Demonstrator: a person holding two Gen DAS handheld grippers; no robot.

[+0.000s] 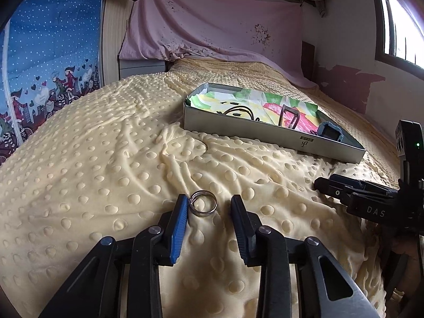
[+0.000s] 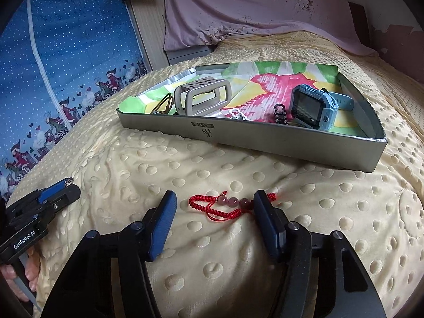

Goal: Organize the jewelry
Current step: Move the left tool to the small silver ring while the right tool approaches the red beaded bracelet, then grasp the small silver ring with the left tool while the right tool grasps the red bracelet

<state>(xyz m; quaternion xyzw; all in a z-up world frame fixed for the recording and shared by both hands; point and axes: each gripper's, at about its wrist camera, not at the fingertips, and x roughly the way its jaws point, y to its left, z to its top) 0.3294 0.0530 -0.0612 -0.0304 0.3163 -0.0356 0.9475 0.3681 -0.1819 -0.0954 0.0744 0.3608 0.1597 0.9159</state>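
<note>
Left tongs: spread wide, low over the yellow dotted blanket that covers the bed. A silver ring lies on the blanket between the two fingers, close against the blue-padded one; contact cannot be confirmed. Nothing is gripped.

Right tongs: also spread wide, low over the same blanket. A red cord bracelet with three pinkish beads lies flat between the fingers. Its far end passes behind the right-hand finger. The loop end is clear of the other finger. Nothing is gripped.

Grey cardboard tray: rests on the blanket beyond both tongs, lined with a paper painted in green, yellow and pink. Contents seen from the right wrist view:
- a blue children's smartwatch, propped at the right end;
- a small dark beaded item just beside the watch, too small to identify;
- a silvery chain piece near the front wall;
- a grey watch band standing on edge toward the left;
- thin gold-coloured hoops next to it.

Surroundings: a pink sheet hangs on the wall at the head of the bed. A blue dotted curtain with cartoon figures stands to the left. A window is at the right.
</note>
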